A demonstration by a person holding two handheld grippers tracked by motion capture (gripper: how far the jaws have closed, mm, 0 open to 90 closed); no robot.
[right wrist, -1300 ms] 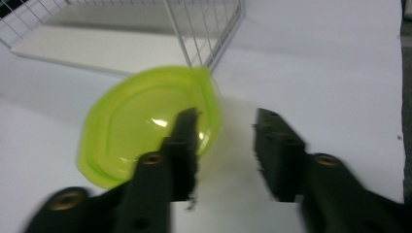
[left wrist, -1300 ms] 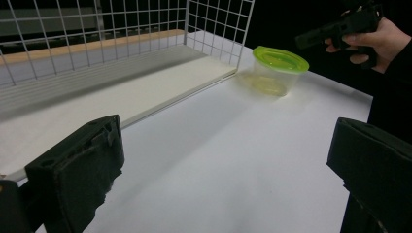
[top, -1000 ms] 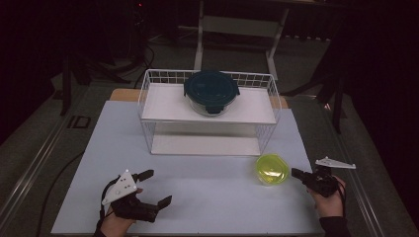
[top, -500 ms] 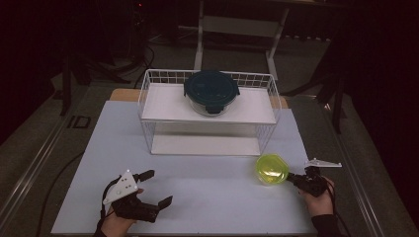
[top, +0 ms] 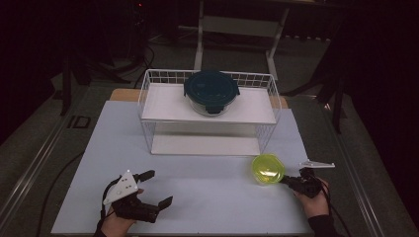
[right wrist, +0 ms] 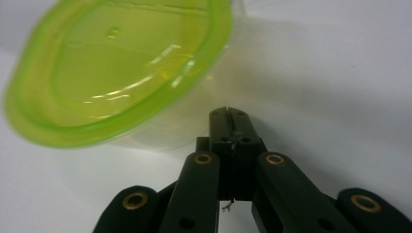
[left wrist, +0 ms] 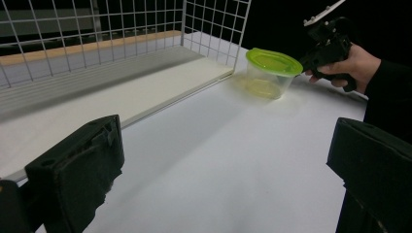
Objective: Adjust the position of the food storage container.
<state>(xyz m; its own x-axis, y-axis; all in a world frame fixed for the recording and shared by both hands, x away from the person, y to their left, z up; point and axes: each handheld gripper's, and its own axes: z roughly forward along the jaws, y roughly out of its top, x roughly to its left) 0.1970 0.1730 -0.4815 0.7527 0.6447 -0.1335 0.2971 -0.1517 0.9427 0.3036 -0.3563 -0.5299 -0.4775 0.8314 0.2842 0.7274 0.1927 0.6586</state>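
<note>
Your right gripper point(top: 288, 181) sits low at the right side of the white table point(top: 207, 192), its jaws pressed together with nothing between them — the tips lie just beside the green-lidded container point(top: 268, 169), at its right-hand side as the high view has it. From the right gripper view the closed tips point(right wrist: 228, 119) reach the clear wall under the lid's rim; whether they actually touch it is hard to tell at this angle. The container stands upright on the table, in front of the right end of the white wire rack point(top: 210, 111) and apart from it. Your left gripper point(top: 155, 187) rests near the table's front left corner — jaws wide apart, holding nothing. On the rack's upper shelf stands a dark teal-lidded bowl point(top: 211, 91).
</note>
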